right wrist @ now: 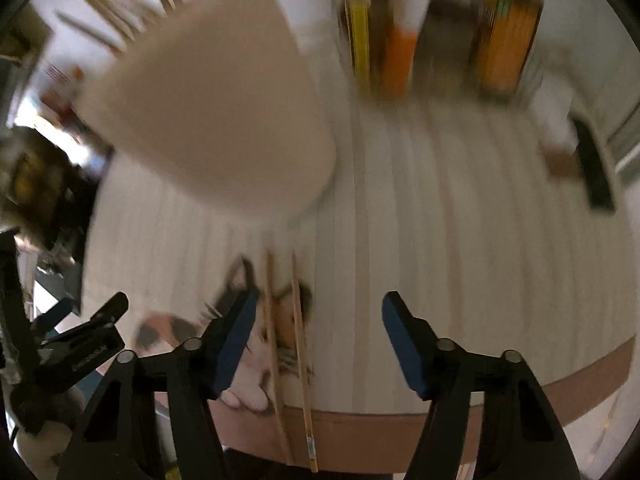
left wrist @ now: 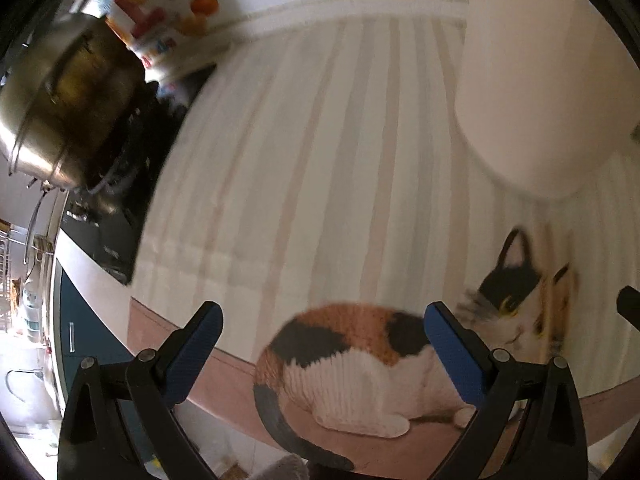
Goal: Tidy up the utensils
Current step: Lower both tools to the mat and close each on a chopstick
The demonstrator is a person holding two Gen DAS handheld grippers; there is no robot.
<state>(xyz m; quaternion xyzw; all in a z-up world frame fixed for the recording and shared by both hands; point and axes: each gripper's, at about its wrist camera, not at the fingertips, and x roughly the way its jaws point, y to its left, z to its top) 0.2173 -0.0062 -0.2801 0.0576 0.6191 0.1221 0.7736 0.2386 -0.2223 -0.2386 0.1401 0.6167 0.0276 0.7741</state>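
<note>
Two wooden chopsticks (right wrist: 286, 344) lie side by side on the striped cat-print mat (right wrist: 440, 220), over the cat's face, their ends past the mat's front edge. My right gripper (right wrist: 318, 312) is open and empty just above them, the chopsticks nearer its left finger. A tall white utensil holder (right wrist: 216, 120) stands behind, with several wooden sticks (right wrist: 120, 28) rising from it; it also shows in the left wrist view (left wrist: 536, 80). My left gripper (left wrist: 322, 320) is open and empty over the cat's body print (left wrist: 352, 360). Both views are blurred.
A steel pot (left wrist: 68, 120) sits on a black stove (left wrist: 120, 216) to the left of the mat. Orange and yellow boxes (right wrist: 440, 36) stand along the back. A dark flat object (right wrist: 596, 168) lies at the right. The counter's front edge (left wrist: 96, 292) runs near my left gripper.
</note>
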